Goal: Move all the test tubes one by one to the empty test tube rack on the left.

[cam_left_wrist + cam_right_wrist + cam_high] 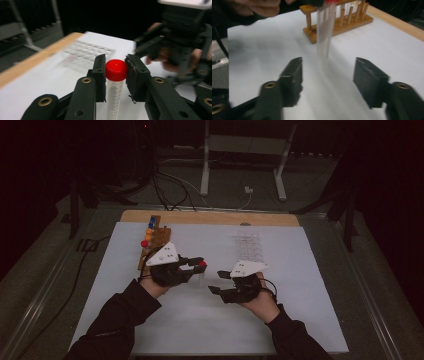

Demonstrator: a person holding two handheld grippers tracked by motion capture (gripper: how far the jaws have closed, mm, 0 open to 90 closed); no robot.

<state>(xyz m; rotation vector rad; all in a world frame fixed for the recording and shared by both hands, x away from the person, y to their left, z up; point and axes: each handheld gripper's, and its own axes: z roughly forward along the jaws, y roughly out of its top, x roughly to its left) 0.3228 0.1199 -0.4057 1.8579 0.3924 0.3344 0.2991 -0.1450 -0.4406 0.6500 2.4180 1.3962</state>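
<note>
A clear graduated tube with a red cap (116,70) hangs upright above the middle of the white table sheet (210,320), pinched at its cap between the jaws of the left gripper (199,263) — the pads press the cap from both sides. Its long body shows blurred in the right gripper view (325,27), dropping toward the sheet with its tip apparently just clear of it. The right gripper (217,282) sits just to the right and slightly nearer, its jaws spread wide and holding nothing, aimed at the tube's lower part. Behind the left gripper, at the far left of the sheet, stands a wooden tube rack (152,240) carrying a few tubes with coloured caps — red, orange and blue show from above. At the far right of the sheet lies a clear plastic grid rack (249,246), well apart from the tube. Beyond the sheet runs the table's wooden far edge (210,217), then the floor with cables (170,185) and a white stand's legs (243,157).
</note>
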